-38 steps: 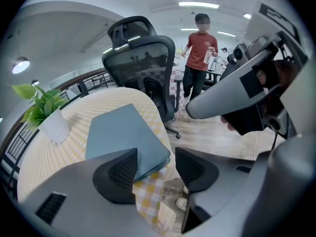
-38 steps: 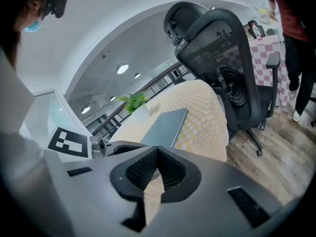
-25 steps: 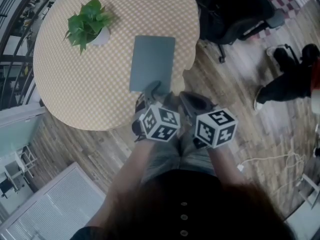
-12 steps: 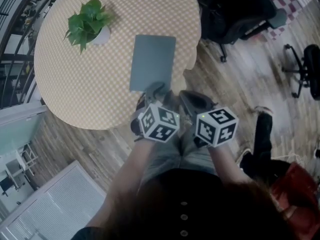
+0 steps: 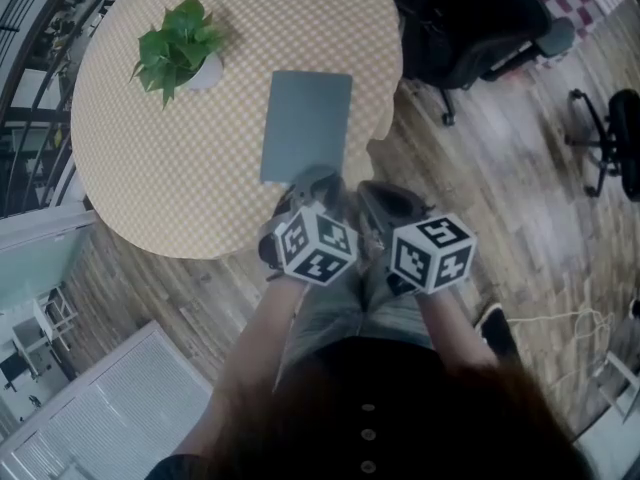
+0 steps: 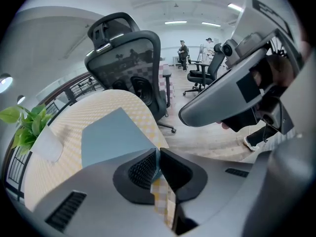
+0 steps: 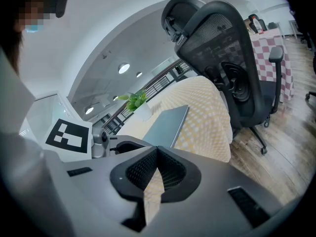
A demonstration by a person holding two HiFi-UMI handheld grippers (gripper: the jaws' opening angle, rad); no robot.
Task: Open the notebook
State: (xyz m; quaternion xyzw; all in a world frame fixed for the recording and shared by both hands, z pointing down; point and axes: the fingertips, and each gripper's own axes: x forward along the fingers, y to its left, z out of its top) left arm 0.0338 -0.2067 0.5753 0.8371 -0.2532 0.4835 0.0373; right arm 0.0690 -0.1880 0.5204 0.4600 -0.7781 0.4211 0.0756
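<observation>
On your left, the leafy green potted plant (image 5: 178,43) and the round table in its yellow chequered cloth (image 5: 150,168) sit just as they did a second ago. So does the flat grey-blue rectangular notebook (image 5: 307,118), which lies closed in the middle of the table with its near edge towards you.

The change is in your left gripper (image 5: 312,180). Its jaws stood wide a second ago and are now closing at that near edge, almost pressed together. In the left gripper view a sliver of grey-blue shows between them (image 6: 157,154), so I judge you've caught the cover's edge, though the view doesn't confirm it. If so, the opening lift can start; the cover is not yet raised.

Your right gripper (image 5: 372,192) hasn't moved. Its jaws are pressed together on nothing, off the table's edge and just beside the left one.

Further right, the black mesh office chair (image 5: 470,18) is unmoved. The person who crossed the wooden floor (image 5: 540,188) has nearly left view; only a dark shoe (image 5: 497,328) remains.

There is no readable writing or brand, only black-and-white square markers on the gripper cubes (image 5: 432,253).
</observation>
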